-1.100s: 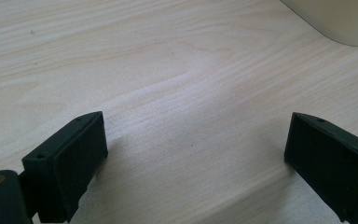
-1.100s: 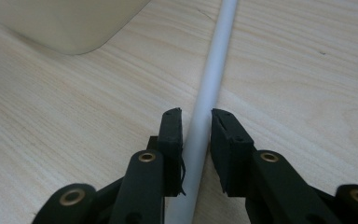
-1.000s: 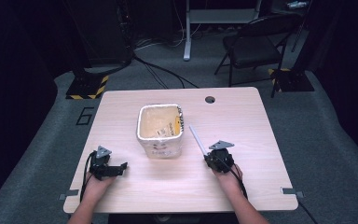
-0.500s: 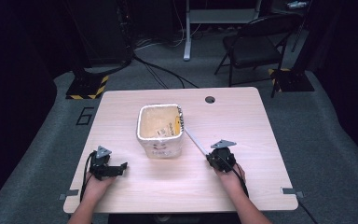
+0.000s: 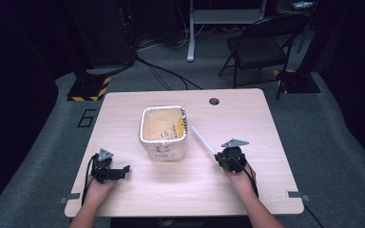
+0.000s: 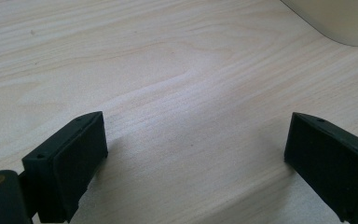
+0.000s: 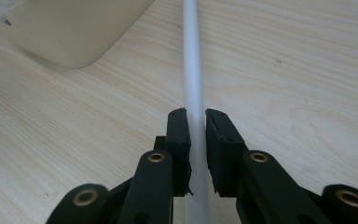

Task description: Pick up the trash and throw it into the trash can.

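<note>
**White Rod Pinched in the Right Tool**

The white rod (image 7: 193, 84) is clamped between the pads of the right tool (image 7: 196, 123), whose jaws are pressed tight against its sides. In the high view the rod (image 5: 203, 139) is seen running from the right tool (image 5: 221, 156) toward 10 o'clock, its far tip ending near the rim of the cream tub (image 5: 164, 132) at the centre of the tabletop (image 5: 247, 114).

The left tool (image 6: 196, 154) is held with jaws spread wide and nothing between them; it rests at about 8 o'clock from the tub (image 6: 335, 21), well apart from the rod.

Handling, as judged: the rod is thin, light and smooth, and probably stiff. Because it is gripped at one end, the free length is likely to swing or pivot in the pads. A hold nearer the middle would be steadier. Firm pressure is advised, since a round, slick surface may slide lengthwise.
</note>
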A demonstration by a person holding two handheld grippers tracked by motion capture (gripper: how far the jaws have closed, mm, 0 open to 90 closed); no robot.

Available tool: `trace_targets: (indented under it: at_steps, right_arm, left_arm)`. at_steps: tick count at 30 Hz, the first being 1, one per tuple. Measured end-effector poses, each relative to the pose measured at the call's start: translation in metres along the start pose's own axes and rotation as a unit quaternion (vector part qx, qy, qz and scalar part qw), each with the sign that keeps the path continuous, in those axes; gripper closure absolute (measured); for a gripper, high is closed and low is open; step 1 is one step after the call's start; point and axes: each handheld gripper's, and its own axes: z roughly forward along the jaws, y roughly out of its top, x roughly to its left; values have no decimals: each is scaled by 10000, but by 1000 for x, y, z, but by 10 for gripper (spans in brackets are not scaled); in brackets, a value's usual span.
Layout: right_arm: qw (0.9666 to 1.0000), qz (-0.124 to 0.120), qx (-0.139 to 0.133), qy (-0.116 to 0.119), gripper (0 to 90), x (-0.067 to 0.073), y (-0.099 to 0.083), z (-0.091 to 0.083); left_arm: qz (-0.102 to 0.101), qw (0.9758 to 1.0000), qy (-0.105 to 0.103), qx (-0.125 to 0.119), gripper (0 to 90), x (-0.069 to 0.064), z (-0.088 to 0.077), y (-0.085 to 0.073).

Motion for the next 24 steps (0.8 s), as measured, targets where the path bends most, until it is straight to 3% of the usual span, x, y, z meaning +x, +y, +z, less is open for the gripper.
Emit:
trace_targets:
  at_steps: [24]
  right_arm:
    - [9998, 52, -147, 99, 797, -15, 23, -33]
  left_arm:
    - [-3, 10000, 2, -1, 55, 0, 0, 0]
